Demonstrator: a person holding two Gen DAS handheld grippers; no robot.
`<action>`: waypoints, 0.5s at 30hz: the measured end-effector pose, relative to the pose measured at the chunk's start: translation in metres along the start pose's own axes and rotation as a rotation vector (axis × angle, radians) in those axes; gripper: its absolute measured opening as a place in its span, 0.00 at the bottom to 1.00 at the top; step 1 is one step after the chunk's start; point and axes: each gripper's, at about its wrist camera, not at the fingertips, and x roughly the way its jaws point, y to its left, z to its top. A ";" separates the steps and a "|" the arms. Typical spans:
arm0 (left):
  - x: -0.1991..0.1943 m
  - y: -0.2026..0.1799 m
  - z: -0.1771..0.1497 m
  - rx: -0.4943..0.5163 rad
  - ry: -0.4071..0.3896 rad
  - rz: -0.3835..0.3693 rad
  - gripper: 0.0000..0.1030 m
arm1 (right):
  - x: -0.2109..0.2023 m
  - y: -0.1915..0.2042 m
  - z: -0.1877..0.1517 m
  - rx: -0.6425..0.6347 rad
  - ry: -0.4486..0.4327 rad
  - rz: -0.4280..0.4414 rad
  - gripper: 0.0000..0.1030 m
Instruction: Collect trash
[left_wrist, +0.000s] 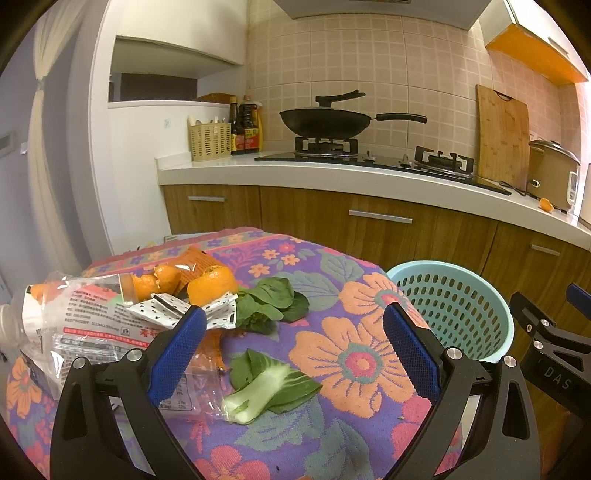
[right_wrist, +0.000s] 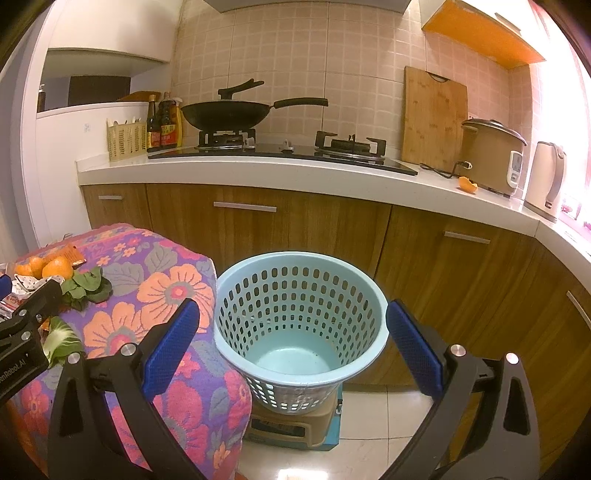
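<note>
Green bok choy piece (left_wrist: 271, 387) lies between the wide-open, empty left gripper (left_wrist: 293, 354) fingers on the floral-cloth table (left_wrist: 354, 362): descend, close on its pale stalk, then carry it past the table's right edge to the light-blue perforated plastic basket (right_wrist: 301, 325), where the right gripper (right_wrist: 293, 350) hangs equally wide and empty.

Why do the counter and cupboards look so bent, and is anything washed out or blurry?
Left wrist view: fisheye lens bows the counter edge and darkens the corners; the leaf stalk on the floral cloth stays sharp. Right wrist view: same bowing, window glare washes out the right edge by the kettle; the basket looks crisp.
</note>
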 end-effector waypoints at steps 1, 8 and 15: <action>0.000 0.000 0.000 0.000 0.000 -0.001 0.91 | 0.000 0.000 0.000 0.001 -0.001 0.000 0.93; -0.001 -0.001 -0.001 0.000 -0.003 0.000 0.91 | -0.001 0.000 0.001 0.003 -0.003 -0.001 0.93; -0.001 -0.001 -0.001 0.000 -0.005 0.001 0.91 | 0.000 0.001 0.000 0.000 0.002 0.004 0.93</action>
